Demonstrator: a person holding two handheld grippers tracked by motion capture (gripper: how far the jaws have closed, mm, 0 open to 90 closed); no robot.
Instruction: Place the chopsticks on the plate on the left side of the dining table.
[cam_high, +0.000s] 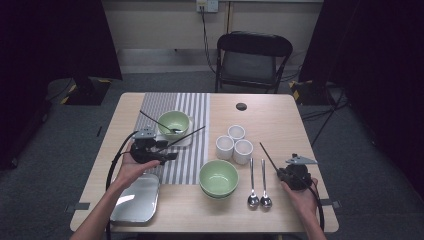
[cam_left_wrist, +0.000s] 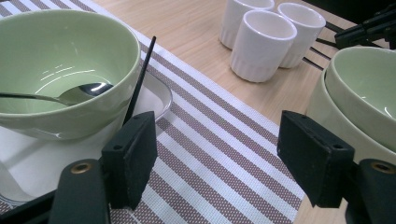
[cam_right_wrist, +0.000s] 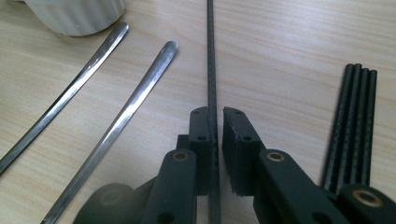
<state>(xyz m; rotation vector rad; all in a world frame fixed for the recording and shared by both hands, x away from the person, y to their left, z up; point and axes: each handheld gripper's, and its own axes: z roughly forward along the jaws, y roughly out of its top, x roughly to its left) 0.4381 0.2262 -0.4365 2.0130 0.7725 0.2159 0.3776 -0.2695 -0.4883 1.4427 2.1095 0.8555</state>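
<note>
My right gripper (cam_high: 281, 172) (cam_right_wrist: 215, 112) rests low over the table at the front right. A thin black chopstick (cam_right_wrist: 211, 60) (cam_high: 267, 155) runs between its jaws. The chopstick lies against the left pad, and a sliver of table shows between it and the right pad. My left gripper (cam_high: 169, 150) (cam_left_wrist: 219, 135) stands open over the striped mat (cam_left_wrist: 210, 140), nothing between its pads. A second black chopstick (cam_left_wrist: 140, 79) leans on the white plate (cam_left_wrist: 156, 95) beside a green bowl (cam_left_wrist: 70, 56) (cam_high: 173, 121) holding a spoon (cam_left_wrist: 84, 91).
Three white cups (cam_high: 233, 142) (cam_left_wrist: 264, 44) stand mid-table. Stacked green bowls (cam_high: 218, 177) (cam_left_wrist: 369, 88) sit in front of them, with two spoons (cam_high: 257, 185) (cam_right_wrist: 126, 112) to their right. Several more chopsticks (cam_right_wrist: 356, 121) lie by my right gripper. A metal tray (cam_high: 137, 200) is front left, a chair (cam_high: 252, 57) behind the table.
</note>
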